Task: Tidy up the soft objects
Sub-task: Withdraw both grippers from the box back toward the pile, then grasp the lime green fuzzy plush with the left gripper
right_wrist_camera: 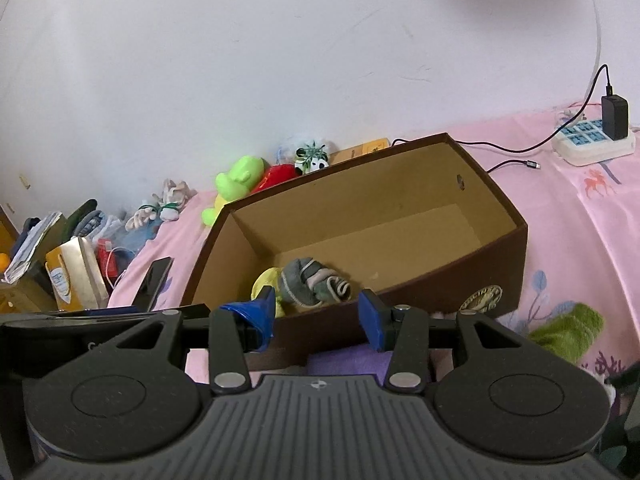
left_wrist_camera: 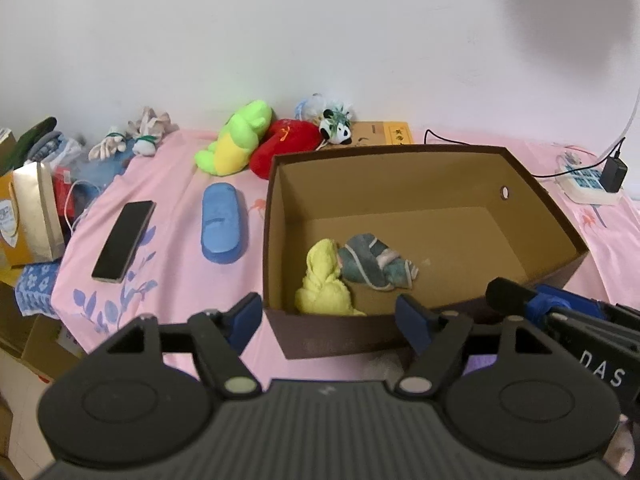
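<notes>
Pink printed bedsheet (left_wrist_camera: 176, 264) carries a stiff brown cardboard box (left_wrist_camera: 532, 196); inside, in its near corner, lie a fluffy yellow cloth (left_wrist_camera: 326, 280) and crumpled grey-green cloth (left_wrist_camera: 376, 264). Left gripper (left_wrist_camera: 332, 316) and right gripper (right_wrist_camera: 320, 314) gape empty.

Both tongs (left_wrist_camera: 330, 318) (right_wrist_camera: 318, 316) agape, empty.

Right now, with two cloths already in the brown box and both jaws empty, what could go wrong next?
1. The phone lies on the pink sheet near the blue slipper; a reach for the slipper might knock it.
2. The charger cable trails close behind the box; shifting the box could snag it.
3. The yellow cloth and the grey-green cloth are bunched in one near corner, so later toys may pile up unevenly.
</notes>
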{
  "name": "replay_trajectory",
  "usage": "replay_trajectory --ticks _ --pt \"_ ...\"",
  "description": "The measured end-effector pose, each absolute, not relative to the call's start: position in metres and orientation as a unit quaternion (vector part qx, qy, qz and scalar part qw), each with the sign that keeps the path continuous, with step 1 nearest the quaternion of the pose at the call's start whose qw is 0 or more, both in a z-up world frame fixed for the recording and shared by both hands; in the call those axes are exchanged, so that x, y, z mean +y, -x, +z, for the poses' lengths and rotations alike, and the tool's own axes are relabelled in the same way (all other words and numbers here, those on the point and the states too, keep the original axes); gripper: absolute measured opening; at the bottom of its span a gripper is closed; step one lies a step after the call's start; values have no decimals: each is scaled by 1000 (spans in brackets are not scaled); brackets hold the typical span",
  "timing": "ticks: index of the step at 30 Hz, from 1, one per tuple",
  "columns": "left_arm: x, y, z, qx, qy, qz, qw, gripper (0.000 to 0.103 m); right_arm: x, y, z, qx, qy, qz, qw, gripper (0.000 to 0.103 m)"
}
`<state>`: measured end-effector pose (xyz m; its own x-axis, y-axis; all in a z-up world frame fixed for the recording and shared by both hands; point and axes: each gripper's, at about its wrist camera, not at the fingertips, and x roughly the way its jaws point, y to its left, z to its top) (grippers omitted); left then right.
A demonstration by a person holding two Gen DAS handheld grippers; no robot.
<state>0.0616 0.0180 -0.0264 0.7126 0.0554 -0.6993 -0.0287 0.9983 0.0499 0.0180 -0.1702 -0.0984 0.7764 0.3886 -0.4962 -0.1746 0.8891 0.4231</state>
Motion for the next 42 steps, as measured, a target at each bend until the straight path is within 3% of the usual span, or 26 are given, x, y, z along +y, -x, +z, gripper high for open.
replay_trajectory --ticks 17,42 --pt "44 -27 -35 390 12 -5 921 80 -169 16 -107 322 -174 171 915 30" --pt "54 48 -89 398 38 -121 908 82 -188 68 -147 376 -192 157 893 30"
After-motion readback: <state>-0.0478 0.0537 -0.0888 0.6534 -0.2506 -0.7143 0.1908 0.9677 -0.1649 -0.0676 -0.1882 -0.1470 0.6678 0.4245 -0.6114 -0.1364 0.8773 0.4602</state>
